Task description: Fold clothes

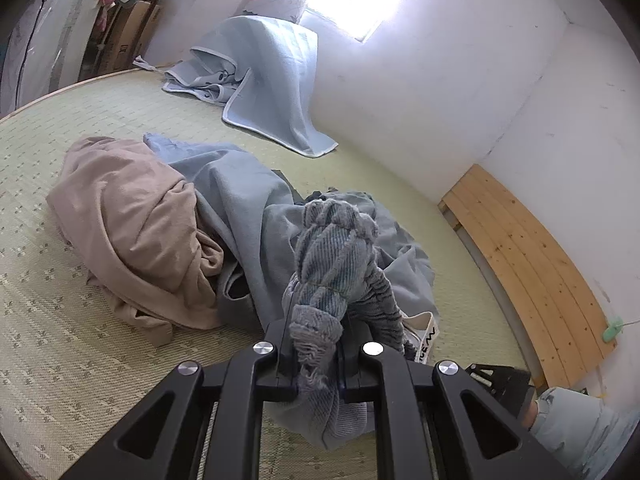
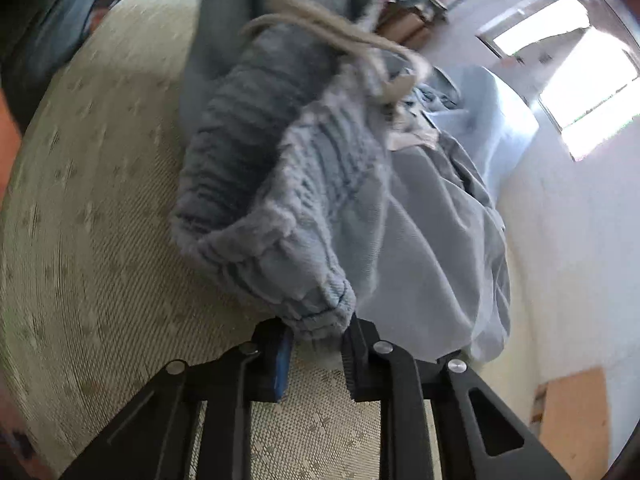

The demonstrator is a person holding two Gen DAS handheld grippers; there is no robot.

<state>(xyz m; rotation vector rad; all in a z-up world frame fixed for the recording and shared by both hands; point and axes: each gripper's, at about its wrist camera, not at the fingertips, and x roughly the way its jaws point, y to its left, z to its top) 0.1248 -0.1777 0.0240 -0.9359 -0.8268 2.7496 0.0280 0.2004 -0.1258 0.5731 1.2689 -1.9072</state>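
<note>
We find both tongs gripping one blue-grey denim garment point(image 1: 340, 248), gathered at an elasticated waistband and lifted clear of the woven mat point(image 1: 80, 340). The rest of it trails down onto a heap in the middle of the mat, where a pale blue garment point(image 1: 240, 200) and a tan garment point(image 1: 132, 220) lie crumpled together; nothing in view lies folded. A light blue blanket point(image 1: 260, 76) sits far off against the wall.

We judge the step in hand to be drawing this garment free and spreading it. To do it well, the two grips should move apart along the waistband until it is taut, lifting high enough that the legs clear the heap before laying flat on bare mat.

The left gripper point(image 1: 316, 354) is pinched tight on a frayed bunch of waistband. The right gripper point(image 2: 316, 344) stands slightly wider, its jaws clamped on the waistband edge; a cream drawstring point(image 2: 340, 32) hangs loose further along
</note>
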